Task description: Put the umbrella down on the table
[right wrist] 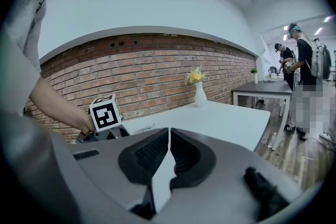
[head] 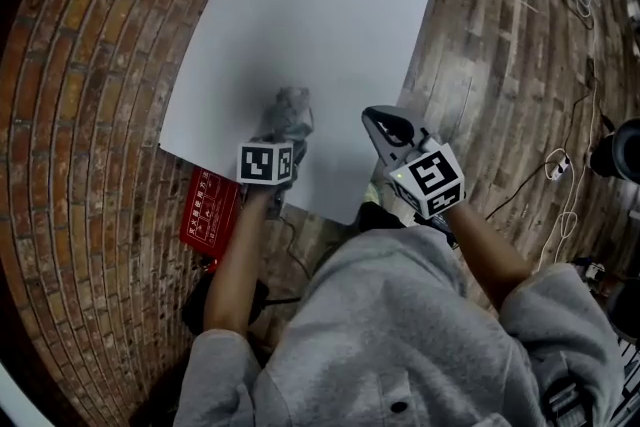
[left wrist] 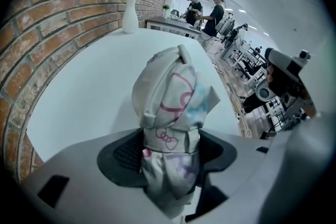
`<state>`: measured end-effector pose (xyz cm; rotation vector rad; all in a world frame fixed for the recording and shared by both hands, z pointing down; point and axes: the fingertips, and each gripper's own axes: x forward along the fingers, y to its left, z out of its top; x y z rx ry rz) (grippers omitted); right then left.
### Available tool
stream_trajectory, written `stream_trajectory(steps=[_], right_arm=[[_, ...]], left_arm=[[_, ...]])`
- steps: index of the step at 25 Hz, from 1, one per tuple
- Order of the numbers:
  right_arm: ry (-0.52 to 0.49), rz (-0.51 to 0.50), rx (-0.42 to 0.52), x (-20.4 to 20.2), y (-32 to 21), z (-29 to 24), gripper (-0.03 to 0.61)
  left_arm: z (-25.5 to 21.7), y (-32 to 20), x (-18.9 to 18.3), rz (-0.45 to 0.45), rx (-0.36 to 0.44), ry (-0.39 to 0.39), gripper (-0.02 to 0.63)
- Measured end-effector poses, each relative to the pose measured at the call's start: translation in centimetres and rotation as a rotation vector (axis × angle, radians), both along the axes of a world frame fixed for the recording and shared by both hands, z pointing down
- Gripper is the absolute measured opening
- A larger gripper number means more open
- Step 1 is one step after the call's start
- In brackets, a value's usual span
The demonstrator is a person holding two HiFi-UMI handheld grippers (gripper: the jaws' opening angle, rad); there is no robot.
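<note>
Umbrella (left wrist: 169, 89) in left tongs (left wrist: 169, 152), right tongs (right wrist: 169, 152) closed

— What's the person wearing?
— A loose grey sweatshirt (head: 380, 325) with a dark round stud (head: 400, 407) low on the front. The left sleeve (head: 225, 365) and right sleeve (head: 560, 315) both stop short of the forearms.
— And the tools?
— The left gripper (left wrist: 169, 149) and right gripper (right wrist: 169, 136) have smooth grey shells. Their pads (right wrist: 144, 157) are black and finely ribbed.
— Any markings?
— Each one carries a white cube printed with black square markers: the left cube (head: 266, 162) and the right cube (head: 436, 177).
</note>
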<state>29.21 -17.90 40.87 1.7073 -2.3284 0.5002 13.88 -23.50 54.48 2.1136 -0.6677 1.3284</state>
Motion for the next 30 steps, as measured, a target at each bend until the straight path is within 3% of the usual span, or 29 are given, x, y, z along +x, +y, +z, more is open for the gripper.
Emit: stream_trajectory(steps=[14,24,30], right_arm=[[-0.028,0.033,-0.014,3.2,-0.8,0.4,0.029],[-0.032,0.054,-0.019,3.0,-0.2,0.5,0.029],[-0.004,0.082,-0.017,2.1,1.5,0.1,0.029]], left_arm=[[2.6,-0.3,2.9,0.079,-0.031,-0.136,0.293],[2.6,-0.3,3.1,0.067,0.009,-0.093,0.296],[1.0,0.0,2.4,0.083,0.100,0.000,0.314]])
